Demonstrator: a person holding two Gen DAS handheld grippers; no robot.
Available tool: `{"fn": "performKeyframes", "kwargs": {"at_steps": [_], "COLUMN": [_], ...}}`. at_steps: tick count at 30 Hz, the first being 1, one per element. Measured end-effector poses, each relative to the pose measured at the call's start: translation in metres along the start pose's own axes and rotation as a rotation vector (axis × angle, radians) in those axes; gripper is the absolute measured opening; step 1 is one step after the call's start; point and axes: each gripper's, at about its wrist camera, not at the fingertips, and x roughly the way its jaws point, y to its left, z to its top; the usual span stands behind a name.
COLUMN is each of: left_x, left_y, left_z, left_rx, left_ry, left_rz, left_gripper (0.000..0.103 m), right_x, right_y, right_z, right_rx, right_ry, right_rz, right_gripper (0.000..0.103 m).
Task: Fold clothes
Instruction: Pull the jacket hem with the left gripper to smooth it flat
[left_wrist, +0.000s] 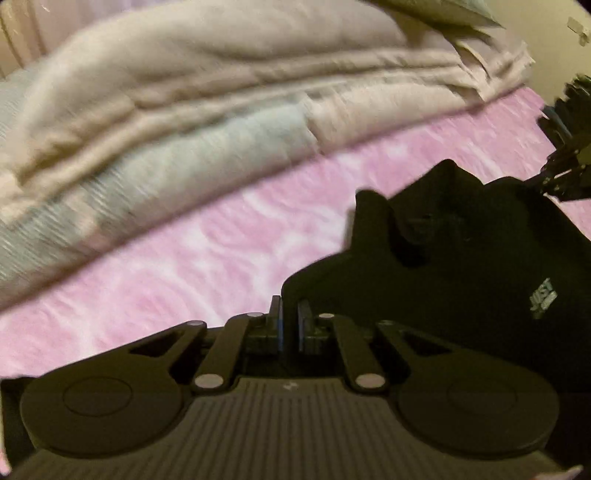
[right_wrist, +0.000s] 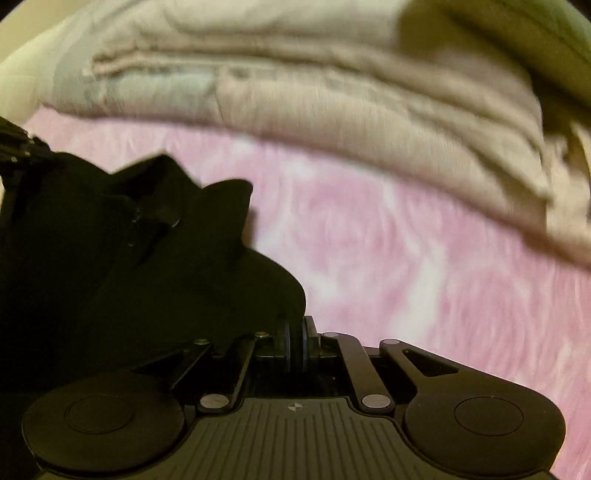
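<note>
Left gripper (left_wrist: 290, 325), bottom centre of its own view: jaws nearly together, black cloth between the blue pads, so it is pinching an edge of the black shirt (left_wrist: 461, 266). The shirt fills the lower right of that frame, collar points raised near centre right, small white lettering toward the right edge. Right gripper (right_wrist: 295, 343), bottom centre of its view: jaws closed tight on another edge of the same shirt (right_wrist: 122, 266), which spreads across the lower left there; the collar and a button show at centre left. Each gripper appears at the far edge of the other's frame, at the shirt's opposite side. Under the shirt, a pink patterned bedspread (left_wrist: 207, 258). Beyond it, across the upper frame, a folded beige and pale grey-green comforter (left_wrist: 207, 92). Both views motion-blurred.
</note>
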Motion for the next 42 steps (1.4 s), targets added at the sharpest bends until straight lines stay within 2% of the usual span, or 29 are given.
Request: {"fn": "performKeyframes", "kwargs": {"at_steps": [4, 5, 7, 9, 11, 12, 14, 17, 19, 20, 24, 27, 28, 34, 35, 38, 40, 42], "left_x": [-0.017, -0.014, 0.008, 0.018, 0.012, 0.003, -0.022, -0.061, -0.082, -0.089, -0.103, -0.102, -0.098, -0.075, -0.072, -0.066, -0.060, -0.053], "left_y": [0.021, 0.026, 0.031, 0.031, 0.034, 0.040, 0.057, 0.089, 0.113, 0.125, 0.174, 0.201, 0.202, 0.206, 0.202, 0.172, 0.162, 0.164], "left_z": [0.013, 0.015, 0.015, 0.009, 0.001, -0.003, -0.008, -0.021, -0.046, -0.060, -0.114, -0.138, -0.136, -0.129, -0.127, -0.132, -0.144, -0.154], "left_rx": [-0.071, -0.089, -0.119, -0.135, -0.147, -0.161, -0.180, -0.195, -0.209, -0.224, -0.343, -0.428, -0.400, -0.231, -0.170, 0.158, 0.316, 0.383], "left_ry": [-0.065, -0.061, 0.002, 0.029, 0.017, 0.000, -0.028, -0.039, -0.011, 0.009, 0.083, 0.079, 0.072, 0.033, 0.030, 0.049, 0.078, 0.098], "left_rz": [0.049, 0.058, 0.068, 0.076, 0.091, 0.088, 0.090, 0.127, 0.183, 0.211, 0.301, 0.336, 0.338, 0.347, 0.349, 0.372, 0.406, 0.430], "left_gripper": [0.006, 0.006, 0.009, 0.011, 0.013, 0.013, 0.028, 0.040, 0.044, 0.044, 0.044, 0.055, 0.059, 0.060, 0.060, 0.064, 0.064, 0.052], "right_x": [0.013, 0.018, 0.032, 0.047, 0.049, 0.043, 0.030, 0.010, -0.004, -0.007, -0.019, -0.021, -0.020, -0.004, -0.003, -0.002, 0.000, 0.004], "right_y": [0.007, 0.009, 0.012, 0.015, 0.017, 0.018, 0.024, 0.040, 0.050, 0.057, 0.101, 0.136, 0.146, 0.187, 0.192, 0.203, 0.209, 0.212], "right_z": [0.033, 0.039, 0.037, 0.035, 0.030, 0.025, 0.014, -0.005, -0.018, -0.026, -0.058, -0.075, -0.079, -0.098, -0.098, -0.089, -0.083, -0.076], "right_rx": [-0.076, -0.086, -0.053, -0.019, 0.025, 0.051, 0.095, 0.147, 0.182, 0.183, 0.209, 0.206, 0.206, 0.234, 0.237, 0.214, 0.206, 0.208], "right_ry": [-0.072, -0.090, -0.083, -0.075, -0.087, -0.102, -0.119, -0.119, -0.119, -0.112, -0.064, -0.024, -0.014, 0.054, 0.060, 0.052, 0.050, 0.055], "right_rz": [-0.030, -0.040, -0.061, -0.082, -0.097, -0.102, -0.106, -0.102, -0.099, -0.071, -0.007, 0.027, 0.033, 0.025, 0.024, 0.025, 0.028, 0.035], "right_gripper": [0.004, 0.004, 0.005, 0.017, 0.055, 0.065, 0.066, 0.066, 0.066, 0.066, 0.066, 0.066, 0.066, 0.069, 0.069, 0.071, 0.072, 0.072]}}
